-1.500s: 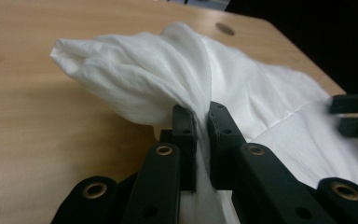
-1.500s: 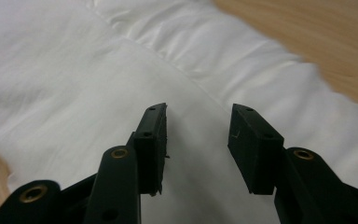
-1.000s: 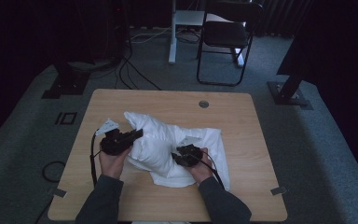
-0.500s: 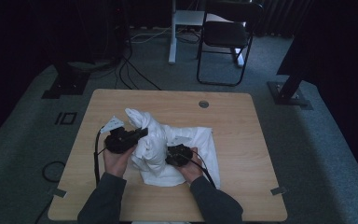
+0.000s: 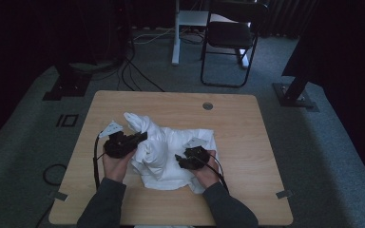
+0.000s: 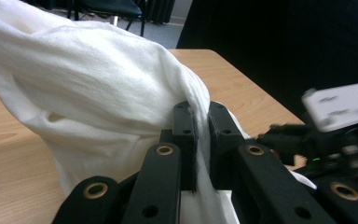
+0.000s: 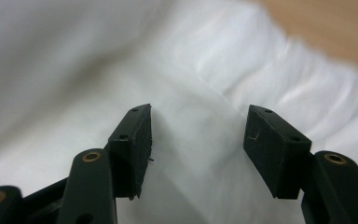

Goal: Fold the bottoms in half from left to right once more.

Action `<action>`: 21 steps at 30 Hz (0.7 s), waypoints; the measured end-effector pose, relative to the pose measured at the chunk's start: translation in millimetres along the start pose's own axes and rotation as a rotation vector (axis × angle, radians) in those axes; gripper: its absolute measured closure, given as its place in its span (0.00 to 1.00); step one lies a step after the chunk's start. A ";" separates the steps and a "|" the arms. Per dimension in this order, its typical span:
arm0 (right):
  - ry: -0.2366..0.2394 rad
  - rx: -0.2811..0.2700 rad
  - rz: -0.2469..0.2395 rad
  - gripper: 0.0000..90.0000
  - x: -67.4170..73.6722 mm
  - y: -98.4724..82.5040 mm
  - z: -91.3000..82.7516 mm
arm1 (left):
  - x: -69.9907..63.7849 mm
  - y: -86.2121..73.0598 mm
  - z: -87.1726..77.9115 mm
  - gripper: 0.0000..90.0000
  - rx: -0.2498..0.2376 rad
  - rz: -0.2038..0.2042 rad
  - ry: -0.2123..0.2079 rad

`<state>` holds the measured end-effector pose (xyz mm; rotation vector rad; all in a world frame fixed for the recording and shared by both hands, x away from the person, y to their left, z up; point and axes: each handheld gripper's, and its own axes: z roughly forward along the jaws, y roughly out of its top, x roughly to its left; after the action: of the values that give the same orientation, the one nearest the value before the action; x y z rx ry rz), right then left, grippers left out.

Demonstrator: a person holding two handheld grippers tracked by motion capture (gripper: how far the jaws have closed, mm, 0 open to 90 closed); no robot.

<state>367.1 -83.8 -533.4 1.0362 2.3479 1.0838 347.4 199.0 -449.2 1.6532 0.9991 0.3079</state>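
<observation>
A white cloth (image 5: 168, 149) lies crumpled in the middle of the wooden table (image 5: 247, 142). My left gripper (image 5: 140, 137) is shut on a fold of the cloth (image 6: 84, 88), which is pinched between its pads and drapes up and away. My right gripper (image 5: 179, 161) sits on the cloth's right part. In the right gripper view the right gripper (image 7: 196, 140) has just been opening; its jaws stand apart over the cloth (image 7: 205, 70), and the pads press on nothing. The right gripper (image 6: 340, 121) also shows at the far right of the left gripper view.
A round grommet hole (image 5: 207, 106) is near the table's far edge. Beyond the table stand a black chair (image 5: 230, 38) and a white post (image 5: 176, 33), with cables (image 5: 138, 76) on the carpet. A dark stand base (image 5: 297, 92) sits at the right.
The right gripper has opened and let go of the cloth. The cloth has been bunched up toward the centre, with the left gripper's fold raised over it.
</observation>
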 end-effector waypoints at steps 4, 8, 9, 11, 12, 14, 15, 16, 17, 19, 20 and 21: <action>0.018 0.000 0.019 0.47 2.9 -4.3 13.3 | -5.6 3.0 4.0 0.94 0.007 0.016 -0.017; 0.079 -0.034 0.046 0.48 9.5 -1.0 25.6 | -13.0 5.5 10.6 0.94 0.012 0.031 -0.038; 0.091 -0.039 0.049 0.48 11.6 0.1 27.8 | -15.6 4.9 13.9 0.94 0.023 0.041 -0.040; 0.121 -0.042 0.036 0.46 14.8 3.1 30.5 | -17.7 3.6 17.2 0.94 0.032 0.052 -0.033; 0.169 -0.046 0.031 0.41 14.5 6.5 28.4 | -17.7 2.9 17.5 0.94 0.039 0.060 -0.031; 0.188 -0.088 0.041 0.41 8.4 6.7 14.5 | -17.0 1.9 16.2 0.94 0.036 0.061 -0.036; 0.183 -0.115 0.049 0.41 3.8 4.8 4.8 | -16.2 2.0 15.0 0.94 0.036 0.067 -0.035; 0.166 -0.122 0.052 0.41 -1.9 1.8 -4.2 | -15.6 2.1 14.1 0.94 0.035 0.064 -0.033; 0.140 -0.113 0.055 0.41 -7.6 -2.2 -10.6 | -14.7 2.4 13.3 0.94 0.034 0.062 -0.034; 0.094 -0.069 0.066 0.41 -18.6 -12.8 -15.0 | -14.4 3.1 12.9 0.94 0.028 0.054 -0.037; 0.085 -0.044 0.075 0.41 -22.7 -18.3 -12.8 | -15.5 3.3 13.4 0.94 0.026 0.049 -0.041; 0.084 -0.014 0.089 0.41 -24.5 -23.1 -8.4 | -17.0 3.8 14.1 0.94 0.024 0.046 -0.050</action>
<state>367.7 -116.3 -545.3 1.1203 2.3757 1.1975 348.0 176.9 -445.7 1.6988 0.9320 0.2848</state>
